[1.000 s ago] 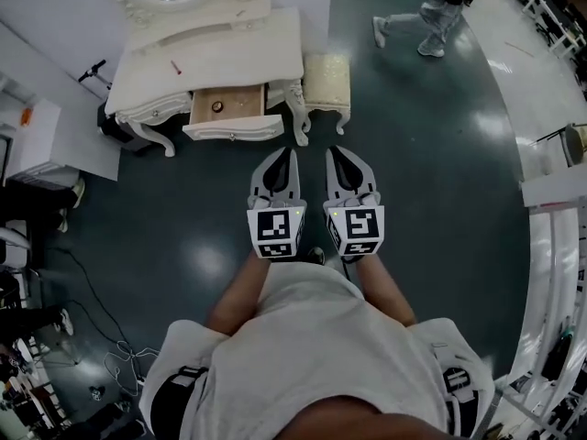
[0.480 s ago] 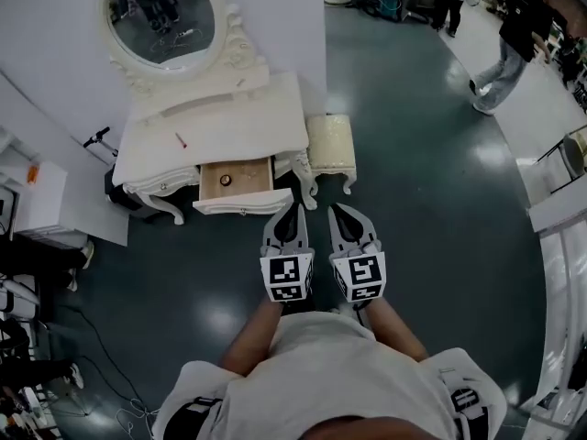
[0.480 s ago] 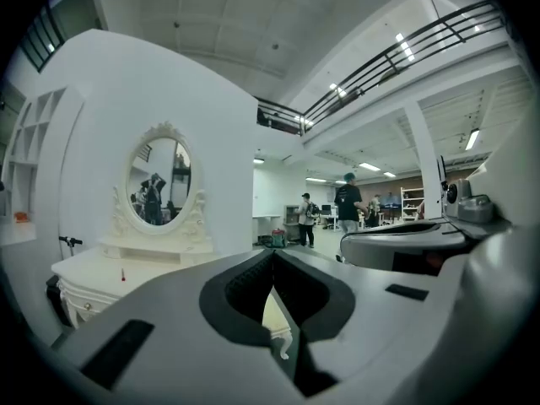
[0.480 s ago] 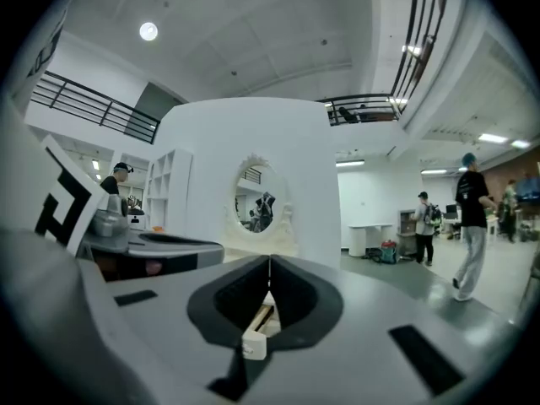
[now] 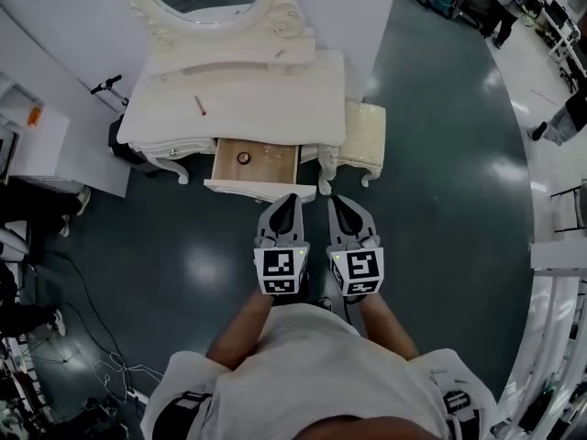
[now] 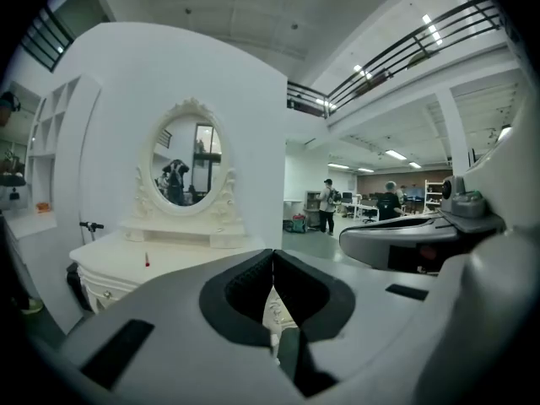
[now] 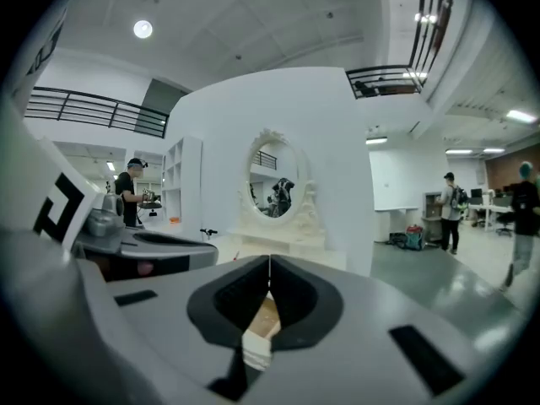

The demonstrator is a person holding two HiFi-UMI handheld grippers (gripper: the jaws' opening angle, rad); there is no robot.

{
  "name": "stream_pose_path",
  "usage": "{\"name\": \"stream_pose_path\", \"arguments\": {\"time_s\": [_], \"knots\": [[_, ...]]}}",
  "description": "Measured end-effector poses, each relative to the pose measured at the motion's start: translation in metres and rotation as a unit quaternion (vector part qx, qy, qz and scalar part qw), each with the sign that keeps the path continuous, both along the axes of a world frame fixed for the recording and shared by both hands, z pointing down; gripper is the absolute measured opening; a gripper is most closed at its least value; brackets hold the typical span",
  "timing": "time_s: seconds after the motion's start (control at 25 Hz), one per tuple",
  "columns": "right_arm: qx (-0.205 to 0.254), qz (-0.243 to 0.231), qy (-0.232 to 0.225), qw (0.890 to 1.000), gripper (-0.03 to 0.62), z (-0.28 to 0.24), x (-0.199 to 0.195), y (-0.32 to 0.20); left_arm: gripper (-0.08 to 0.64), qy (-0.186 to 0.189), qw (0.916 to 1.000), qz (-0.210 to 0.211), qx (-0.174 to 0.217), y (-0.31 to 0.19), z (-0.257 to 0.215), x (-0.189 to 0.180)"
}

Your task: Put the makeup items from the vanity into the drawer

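Vanity: a cream-white carved wooden vanity table (image 5: 266, 99) with an oval mirror stands against the white wall.
Item left out: a slim red stick-shaped makeup item (image 5: 200, 105) lies on the left part of the vanity top, well apart from both grippers.
Drawer: the pale wooden drawer (image 5: 275, 159) in the middle of the vanity front is pulled open.
Item stowed: a small dark round item (image 5: 243, 158) lies on the drawer floor, towards its left side.
Back ledge: a tiny pale thing (image 5: 280, 53) sits there, too small to name.
Left gripper: the grey left gripper (image 5: 289, 200) hangs over the dark floor, just short of the drawer front. Its jaws are pressed together with nothing between them.
Right gripper: the grey right gripper (image 5: 337, 202) is beside it, jaws likewise closed and empty.
Progress: judging from this, one item is in the drawer and at least the red stick is left to fetch. The next reach goes up and left to it.
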State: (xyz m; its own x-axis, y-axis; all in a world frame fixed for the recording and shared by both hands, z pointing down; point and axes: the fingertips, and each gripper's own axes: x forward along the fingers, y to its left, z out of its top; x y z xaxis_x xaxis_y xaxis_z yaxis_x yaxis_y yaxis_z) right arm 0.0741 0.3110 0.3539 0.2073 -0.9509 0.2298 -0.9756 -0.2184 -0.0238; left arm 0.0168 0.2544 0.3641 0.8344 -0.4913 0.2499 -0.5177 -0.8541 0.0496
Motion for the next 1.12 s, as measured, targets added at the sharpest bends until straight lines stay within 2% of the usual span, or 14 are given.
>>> {"name": "stream_pose_path", "arguments": {"time_s": [0.2, 0.44, 0.8, 1.0, 1.12], "knots": [[-0.011, -0.032, 0.002, 0.999, 0.015, 0.011, 0.006, -0.060, 0.006, -0.009, 0.9997, -0.023, -0.002, -0.054, 0.012, 0.002], [-0.022, -0.046, 0.000, 0.999, 0.015, 0.015, 0.006, -0.118, 0.006, -0.020, 0.9992, -0.033, -0.010, -0.114, 0.019, -0.003], [-0.056, -0.054, 0.021, 0.997, 0.015, 0.010, 0.036, -0.161, 0.006, 0.001, 0.9988, -0.036, -0.034, -0.166, 0.015, 0.006], [-0.117, -0.107, 0.095, 0.983, 0.015, 0.009, 0.046, -0.192, 0.006, -0.008, 0.9990, -0.026, -0.037, -0.178, 0.017, 0.019], [-0.133, -0.152, 0.101, 0.974, 0.015, 0.021, 0.052, -0.217, 0.006, -0.017, 0.9984, -0.035, -0.040, -0.192, 0.028, 0.030]]}}
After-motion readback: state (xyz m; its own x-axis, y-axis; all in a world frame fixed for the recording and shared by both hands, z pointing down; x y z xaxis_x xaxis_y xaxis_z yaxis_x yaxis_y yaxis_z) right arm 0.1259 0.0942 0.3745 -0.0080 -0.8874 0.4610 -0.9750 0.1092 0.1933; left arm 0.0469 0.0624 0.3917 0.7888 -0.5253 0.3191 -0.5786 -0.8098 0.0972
